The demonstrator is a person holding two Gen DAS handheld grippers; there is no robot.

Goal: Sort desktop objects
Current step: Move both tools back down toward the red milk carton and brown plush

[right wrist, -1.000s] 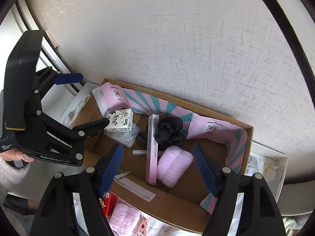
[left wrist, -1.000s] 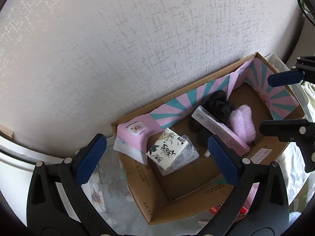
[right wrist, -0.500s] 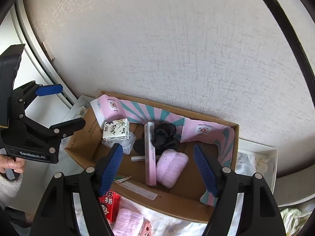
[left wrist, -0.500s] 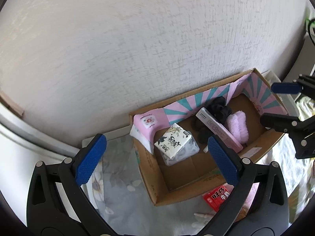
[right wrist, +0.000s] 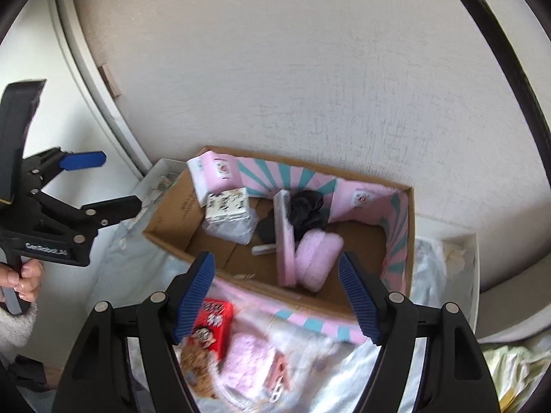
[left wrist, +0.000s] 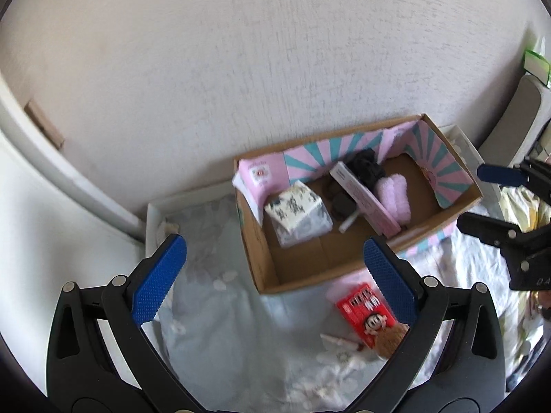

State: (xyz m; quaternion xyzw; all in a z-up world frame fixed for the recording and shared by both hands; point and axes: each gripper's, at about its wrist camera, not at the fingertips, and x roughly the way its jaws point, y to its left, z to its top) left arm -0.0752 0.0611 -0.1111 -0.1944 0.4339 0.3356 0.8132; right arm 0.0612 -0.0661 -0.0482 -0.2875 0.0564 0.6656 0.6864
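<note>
Plainly, both tools are empty: the left hand-held gripper (left wrist: 275, 282) spreads its blue pads wide across the lower part of its own view, and the right hand-held gripper (right wrist: 277, 296) is spread just as wide in the lower centre of its view. At the middle of both views stands an open brown cardboard box (left wrist: 256, 261) lined with pink-and-teal striped paper, set against a pale textured wall (left wrist: 275, 69). Inside it lie a white tissue pack with black print (left wrist: 292, 208) at the left, a long flat pink box (left wrist: 365, 199) laid diagonally, a black fabric scrunchie (left wrist: 366, 167) behind it, and a fluffy pink roll (left wrist: 396, 198) to its right. Below the cardboard box in the left view, outside it on the light floral cloth (left wrist: 224, 327), lies a red snack packet with a cartoon face (left wrist: 366, 309), just beside the left tool's right pad. In the right view a second fluffy pink piece (right wrist: 249, 361) lies beside that packet at the lower centre.
</note>
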